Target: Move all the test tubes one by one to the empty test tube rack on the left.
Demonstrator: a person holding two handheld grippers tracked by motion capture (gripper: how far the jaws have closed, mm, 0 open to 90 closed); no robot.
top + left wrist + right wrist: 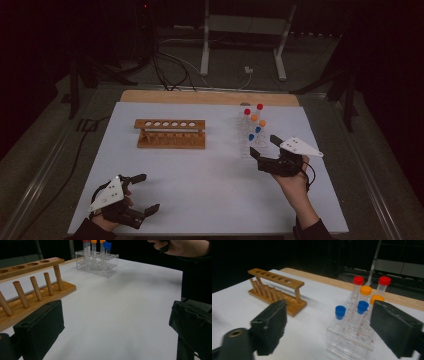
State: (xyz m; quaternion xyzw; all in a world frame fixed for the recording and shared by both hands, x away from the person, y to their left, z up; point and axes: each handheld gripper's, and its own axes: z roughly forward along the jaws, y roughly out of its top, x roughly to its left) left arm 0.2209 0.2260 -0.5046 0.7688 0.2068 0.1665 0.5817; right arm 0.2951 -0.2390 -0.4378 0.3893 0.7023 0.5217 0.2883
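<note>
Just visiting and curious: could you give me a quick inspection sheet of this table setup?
Surface: white table, wooden strip at far edge.
Job's things: clear rack holding six capped tubes, red, orange and blue; wooden rack empty.
Clutter: nothing seen.
Grippers: left gripper open, near edge; right gripper open, jaws by the clear rack, nothing between them.
Cables: black cables on floor beyond table.
Surroundings: dark room, white stand behind.
</note>
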